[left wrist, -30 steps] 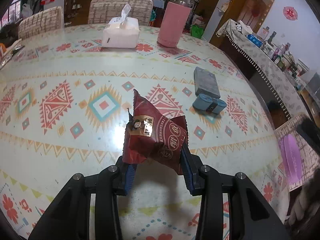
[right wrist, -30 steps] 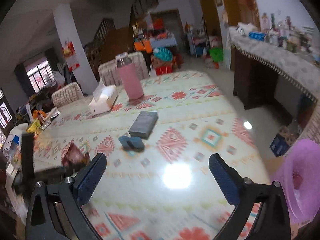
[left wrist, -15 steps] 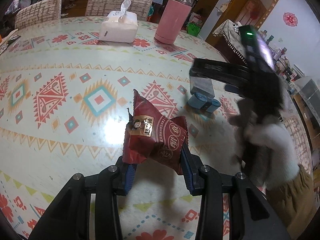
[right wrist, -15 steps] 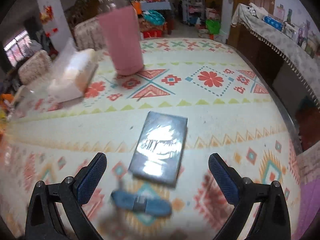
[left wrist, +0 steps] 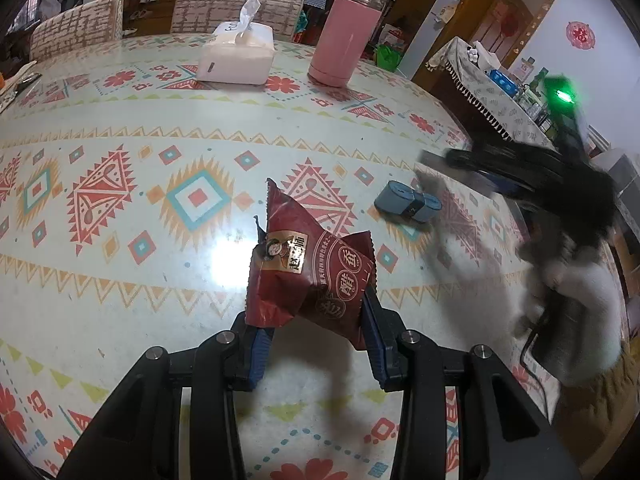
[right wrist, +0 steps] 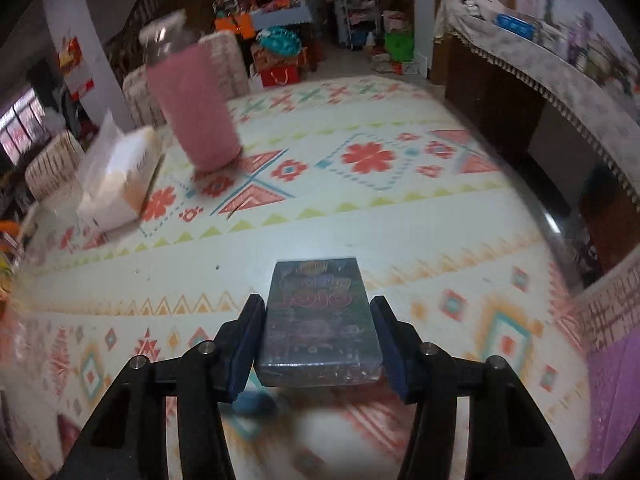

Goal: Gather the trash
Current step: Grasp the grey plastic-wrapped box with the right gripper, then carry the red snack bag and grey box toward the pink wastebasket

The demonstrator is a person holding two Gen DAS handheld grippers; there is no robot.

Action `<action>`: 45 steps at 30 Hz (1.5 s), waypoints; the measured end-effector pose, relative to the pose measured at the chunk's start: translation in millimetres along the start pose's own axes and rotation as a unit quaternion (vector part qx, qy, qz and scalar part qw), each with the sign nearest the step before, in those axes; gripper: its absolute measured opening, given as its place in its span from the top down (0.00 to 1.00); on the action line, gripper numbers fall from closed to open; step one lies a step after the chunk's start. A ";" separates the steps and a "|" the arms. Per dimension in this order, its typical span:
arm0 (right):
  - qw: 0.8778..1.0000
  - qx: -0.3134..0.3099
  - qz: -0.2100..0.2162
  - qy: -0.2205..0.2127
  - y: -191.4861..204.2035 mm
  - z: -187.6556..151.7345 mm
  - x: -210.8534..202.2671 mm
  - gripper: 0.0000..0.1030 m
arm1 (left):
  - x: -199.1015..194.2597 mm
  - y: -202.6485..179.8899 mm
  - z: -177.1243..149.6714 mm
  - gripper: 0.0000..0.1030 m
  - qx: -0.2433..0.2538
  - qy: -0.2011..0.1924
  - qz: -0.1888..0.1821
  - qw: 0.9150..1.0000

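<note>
Between right gripper fingers, seemingly clamped box.

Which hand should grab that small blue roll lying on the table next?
Neither is free right now. The left gripper holds the red snack packet, and the right gripper brackets the dark box. The right is nearer the blue roll, so it seems better placed once emptied.

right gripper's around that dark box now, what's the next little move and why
Probably close the right gripper the last bit onto the dark flat rectangular box, then lift. Its blue pads flank both long sides of the box, but the blur hides whether they touch it yet, and the box looks still down on the patterned tablecloth. The left gripper already grips the crumpled red snack wrapper.
</note>
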State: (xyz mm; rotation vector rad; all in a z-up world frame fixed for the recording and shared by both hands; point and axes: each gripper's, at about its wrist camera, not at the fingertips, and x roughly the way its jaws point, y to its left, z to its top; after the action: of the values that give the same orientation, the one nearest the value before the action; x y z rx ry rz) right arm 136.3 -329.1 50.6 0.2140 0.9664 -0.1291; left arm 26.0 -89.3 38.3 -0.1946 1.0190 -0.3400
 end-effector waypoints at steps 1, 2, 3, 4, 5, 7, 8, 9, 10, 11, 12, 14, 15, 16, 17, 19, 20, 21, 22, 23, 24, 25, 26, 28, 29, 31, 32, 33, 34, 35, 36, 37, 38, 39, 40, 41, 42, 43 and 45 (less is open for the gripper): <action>1.000 0.000 0.002 -0.004 -7.4 -4.5 -9.8 0.43 | 0.0 -0.8 -0.5 0.62 0.001 0.000 0.001 1.000; 1.000 -0.002 0.001 -0.008 -11.5 -8.5 -17.1 0.43 | -0.1 -1.4 -0.9 0.62 0.002 -0.001 0.001 1.000; 1.000 -0.004 0.001 -0.011 -16.5 -15.2 -25.0 0.43 | -0.1 -2.3 -1.4 0.62 0.004 -0.001 0.002 1.000; 1.000 -0.007 0.003 -0.013 -23.2 -25.1 -34.9 0.43 | 0.1 -2.7 -1.7 0.62 0.005 -0.002 0.003 1.000; 1.000 -0.009 0.006 -0.013 -27.2 -32.8 -41.7 0.43 | 0.5 -2.6 -2.1 0.62 0.005 -0.002 0.003 1.000; 1.000 -0.011 0.016 -0.011 -34.9 -51.2 -53.8 0.43 | 1.2 -2.3 -2.6 0.62 0.005 -0.002 0.003 1.000; 1.000 -0.013 0.021 -0.009 -37.5 -60.4 -58.9 0.43 | 1.5 -2.5 -2.6 0.62 0.005 -0.001 0.003 1.000; 1.000 -0.015 0.024 -0.006 -39.4 -68.2 -63.1 0.43 | 2.5 -2.4 -2.8 0.62 0.005 0.000 0.003 1.000; 0.999 -0.020 0.027 0.000 -41.5 -80.1 -68.2 0.43 | 3.2 -2.1 -2.9 0.62 0.004 0.001 0.003 1.000; 0.999 -0.024 0.029 0.005 -43.1 -90.7 -71.6 0.43 | 4.0 -2.1 -3.1 0.62 0.004 0.002 0.003 1.000; 0.999 -0.029 0.030 0.010 -44.4 -101.5 -75.0 0.43 | 4.7 -2.1 -3.3 0.62 0.004 0.003 0.003 1.000; 0.999 -0.034 0.034 0.021 -48.2 -121.7 -79.9 0.43 | 5.8 -2.4 -4.0 0.62 0.004 0.005 0.002 1.000; 0.998 -0.032 0.036 0.026 -51.7 -130.6 -81.9 0.43 | 6.3 -2.6 -4.3 0.62 0.004 0.006 0.002 1.000; 0.998 -0.027 0.040 0.031 -55.2 -138.7 -83.5 0.42 | 6.9 -2.7 -4.2 0.62 0.004 0.007 0.002 1.000; 0.998 -0.021 0.042 0.034 -58.2 -144.2 -84.1 0.42 | 7.5 -2.7 -4.4 0.62 0.004 0.007 0.002 1.000; 0.998 -0.011 0.050 0.038 -61.5 -150.8 -81.6 0.42 | 9.3 -2.8 -5.0 0.62 0.004 0.009 0.003 1.000; 0.998 -0.011 0.049 0.039 -60.6 -151.2 -79.7 0.41 | 10.6 -2.8 -5.3 0.62 0.005 0.010 0.005 1.000; 0.998 -0.011 0.046 0.040 -59.3 -151.6 -76.9 0.39 | 12.1 -2.6 -5.3 0.62 0.005 0.012 0.006 1.000; 0.998 -0.012 0.043 0.041 -57.4 -151.9 -74.1 0.35 | 13.2 -2.6 -5.6 0.62 0.006 0.013 0.007 1.000; 0.998 -0.016 0.040 0.038 -54.3 -152.5 -73.0 0.33 | 14.3 -2.8 -5.9 0.62 0.007 0.015 0.008 1.000; 0.999 -0.026 0.033 0.032 -49.0 -152.4 -72.0 0.31 | 15.4 -3.0 -6.3 0.62 0.008 0.016 0.009 1.000; 0.999 -0.036 0.023 0.030 -44.2 -153.3 -70.3 0.31 | 16.1 -3.4 -6.6 0.62 0.009 0.017 0.009 1.000; 0.999 -0.044 0.015 0.026 -41.4 -153.2 -68.6 0.31 | 16.4 -4.0 -6.9 0.62 0.011 0.018 0.009 1.000; 0.997 -0.070 -0.009 0.019 -32.0 -155.1 -65.3 0.31 | 15.5 -5.7 -7.6 0.62 0.015 0.016 0.010 1.000; 0.996 -0.080 -0.017 0.017 -29.0 -156.0 -64.2 0.34 | 14.4 -6.9 -7.8 0.62 0.018 0.013 0.010 1.000; 0.996 -0.090 -0.019 0.009 -25.9 -158.5 -66.4 0.43 | 13.2 -9.4 -8.0 0.62 0.023 0.010 0.010 1.000; 0.996 -0.088 -0.012 0.010 -26.3 -159.8 -68.1 0.43 | 12.8 -10.4 -8.2 0.62 0.024 0.009 0.010 1.000; 0.996 -0.086 -0.008 0.009 -27.2 -160.7 -69.3 0.43 | 11.9 -11.4 -8.8 0.62 0.027 0.008 0.011 1.000; 0.997 -0.083 -0.002 0.006 -29.2 -163.7 -73.2 0.43 | 11.2 -12.4 -9.2 0.62 0.029 0.007 0.011 0.999; 0.997 -0.082 0.001 0.002 -30.9 -166.9 -77.1 0.43 | 10.9 -13.7 -9.5 0.62 0.030 0.006 0.012 0.999; 0.997 -0.081 0.004 0.000 -32.4 -169.5 -80.4 0.43 | 10.1 -14.9 -10.0 0.62 0.032 0.004 0.013 0.999; 0.997 -0.078 0.009 -0.004 -36.0 -173.6 -86.7 0.43 | 10.2 -16.2 -10.3 0.62 0.034 0.003 0.013 0.999; 0.997 -0.073 0.013 -0.008 -39.3 -177.3 -92.9 0.43 | 10.5 -17.3 -10.6 0.62 0.035 0.003 0.013 0.999; 0.998 -0.066 0.021 -0.015 -46.0 -182.7 -103.3 0.43 | 10.5 -19.0 -11.6 0.62 0.038 0.003 0.014 0.999; 0.998 -0.061 0.025 -0.019 -49.7 -185.9 -110.0 0.43 | 10.5 -21.2 -12.5 0.62 0.041 0.002 0.016 0.999; 0.998 -0.055 0.028 -0.025 -54.3 -190.5 -118.3 0.43 | 10.8 -23.2 -13.2 0.62 0.044 0.001 0.017 0.999; 0.998 -0.048 0.032 -0.030 -60.0 -195.3 -126.8 0.43 | 10.9 -25.5 -14.2 0.62 0.049 0.001 0.018 0.999; 0.998 -0.039 0.036 -0.036 -67.7 -201.1 -136.2 0.43 | 10.8 -27.8 -15.3 0.62 0.053 0.001 0.018 0.998; 0.998 -0.022 0.044 -0.045 -80.9 -211.1 -150.7 0.43 | 9.4 -33.2 -17.7 0.62 0.062 -0.001 0.016 0.998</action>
State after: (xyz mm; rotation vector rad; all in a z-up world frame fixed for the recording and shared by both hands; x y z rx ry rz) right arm -134.2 -355.4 49.2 0.2089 0.8684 -0.0369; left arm 9.1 -123.7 32.2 -0.0669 0.9953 -0.3716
